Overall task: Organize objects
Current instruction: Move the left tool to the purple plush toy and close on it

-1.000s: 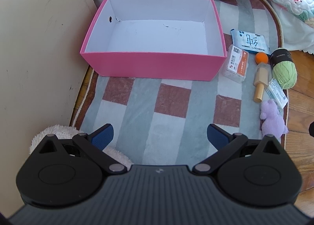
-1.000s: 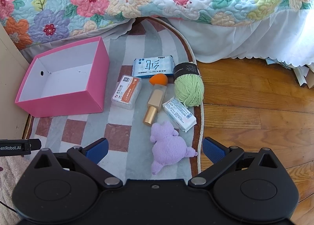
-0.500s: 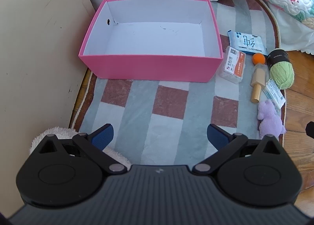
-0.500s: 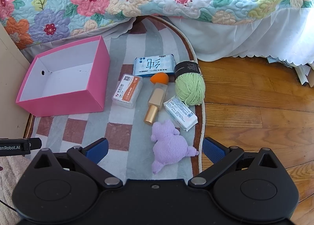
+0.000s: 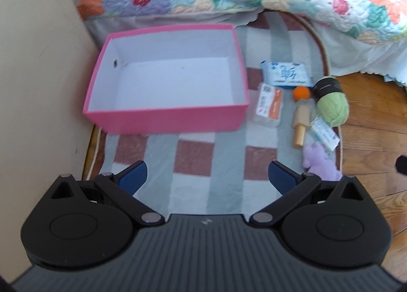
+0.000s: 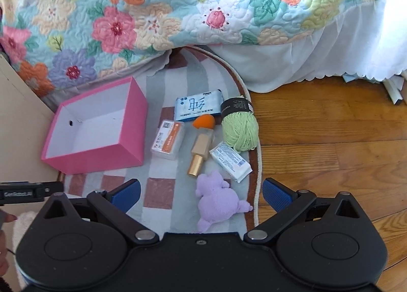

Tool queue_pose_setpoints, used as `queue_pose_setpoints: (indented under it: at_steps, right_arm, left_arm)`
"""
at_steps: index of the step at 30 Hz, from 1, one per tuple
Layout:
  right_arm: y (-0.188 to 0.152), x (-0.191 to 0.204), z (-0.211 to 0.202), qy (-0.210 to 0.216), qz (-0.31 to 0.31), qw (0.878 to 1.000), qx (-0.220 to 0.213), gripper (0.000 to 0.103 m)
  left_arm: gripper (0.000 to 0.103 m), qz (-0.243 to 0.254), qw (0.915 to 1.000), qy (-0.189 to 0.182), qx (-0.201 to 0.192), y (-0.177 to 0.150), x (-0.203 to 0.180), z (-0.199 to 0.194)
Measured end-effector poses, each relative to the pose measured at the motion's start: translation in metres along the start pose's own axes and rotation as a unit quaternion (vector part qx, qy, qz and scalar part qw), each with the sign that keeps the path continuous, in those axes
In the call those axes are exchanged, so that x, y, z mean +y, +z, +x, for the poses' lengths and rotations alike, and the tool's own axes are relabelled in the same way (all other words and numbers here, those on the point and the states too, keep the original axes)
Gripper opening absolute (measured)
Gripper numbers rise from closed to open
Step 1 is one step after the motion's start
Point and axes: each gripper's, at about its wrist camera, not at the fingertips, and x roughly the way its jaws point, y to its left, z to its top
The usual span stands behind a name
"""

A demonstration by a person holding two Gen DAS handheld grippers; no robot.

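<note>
Directly ahead of my right tool, spread wide and holding nothing, a purple plush toy lies on the rug, its length running away from me. My left tool, equally wide and empty, faces the empty pink box instead, so the right is nearer.

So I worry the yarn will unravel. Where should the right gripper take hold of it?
Probably grip the green yarn ball across its round middle, coming from above with the open right gripper. It lies on its side, black label band away from the gripper.
</note>
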Motion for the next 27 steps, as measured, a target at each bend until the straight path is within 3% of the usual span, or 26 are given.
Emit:
queue_pose_setpoints:
  at_steps: [7,9,11,13,18,22,27]
  right_arm:
    - [-0.020,-0.027,0.026,0.073,0.044,0.996,-0.010,0.103]
    - [-0.024,-0.037,0.038,0.060,0.054,0.996,-0.031,0.103]
    - [-0.025,-0.043,0.051,0.016,0.043,0.997,-0.059,0.103]
    - [-0.024,-0.048,0.063,0.001,0.027,0.997,-0.074,0.103]
    - [-0.027,-0.062,0.084,0.039,0.021,0.995,-0.090,0.103]
    - [-0.038,-0.067,0.107,0.042,0.027,0.997,-0.061,0.102]
    - [-0.061,-0.073,0.137,0.081,0.055,0.995,-0.017,0.101]
  left_arm:
    - [0.103,0.057,0.9971,-0.025,-0.044,0.021,-0.037,0.027]
    - [0.103,0.069,0.9959,-0.020,-0.055,0.027,-0.047,0.040]
    - [0.103,0.074,0.9950,-0.035,-0.057,0.032,-0.053,0.053]
    - [0.102,0.070,0.9950,-0.050,-0.050,0.036,-0.058,0.067]
    - [0.102,0.084,0.9944,-0.057,-0.028,0.041,-0.077,0.101]
    - [0.100,0.111,0.9910,-0.072,-0.023,0.037,-0.098,0.124]
    - [0.095,0.158,0.9785,-0.133,-0.009,0.031,-0.127,0.144]
